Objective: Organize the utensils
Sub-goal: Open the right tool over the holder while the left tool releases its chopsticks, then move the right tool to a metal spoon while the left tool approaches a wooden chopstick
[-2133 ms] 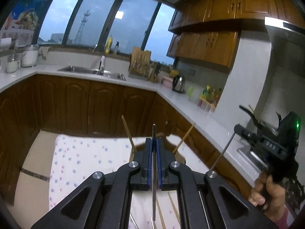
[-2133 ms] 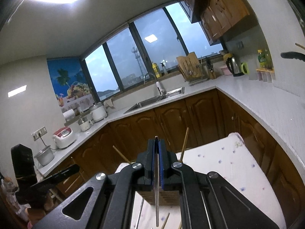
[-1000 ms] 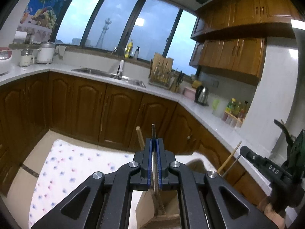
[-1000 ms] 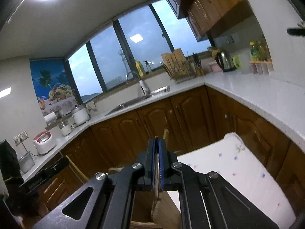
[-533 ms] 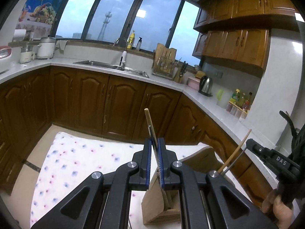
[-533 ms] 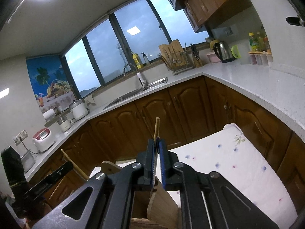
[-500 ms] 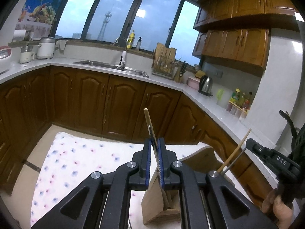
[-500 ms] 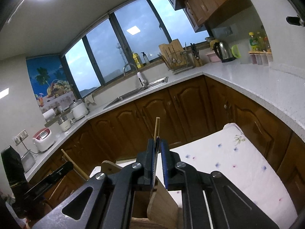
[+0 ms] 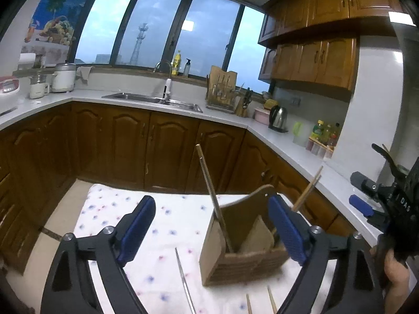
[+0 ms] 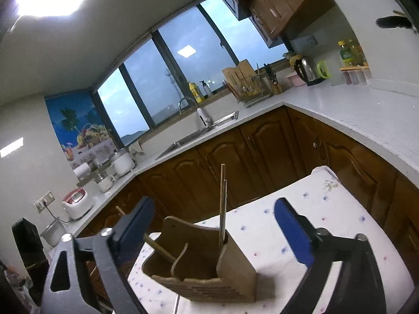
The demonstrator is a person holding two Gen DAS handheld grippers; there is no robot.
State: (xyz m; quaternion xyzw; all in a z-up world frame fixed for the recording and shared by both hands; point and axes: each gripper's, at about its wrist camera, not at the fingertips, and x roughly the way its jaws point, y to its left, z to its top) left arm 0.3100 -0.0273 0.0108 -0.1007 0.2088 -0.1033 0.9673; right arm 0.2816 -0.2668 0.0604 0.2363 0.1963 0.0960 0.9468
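Wooden utensil holder (image 9: 242, 259) stands on the dotted white cloth (image 9: 167, 225), divided into compartments. In the left wrist view one chopstick (image 9: 213, 198) leans in its left compartment; a second pair (image 9: 307, 191) slants out at the holder's right side, partly hidden. In the right wrist view two sticks (image 10: 222, 206) stand upright in the right compartment. Left gripper (image 9: 212, 230) has just been opening; its jaws stand wide, nothing pressed between the pads. Right gripper (image 10: 214, 235) likewise has just been opening and grips nothing. More loose utensils (image 9: 184, 282) lie on the cloth just in front of the holder. Dark wooden cabinets (image 9: 157, 151) and a white counter (image 9: 277, 141) surround the cloth.
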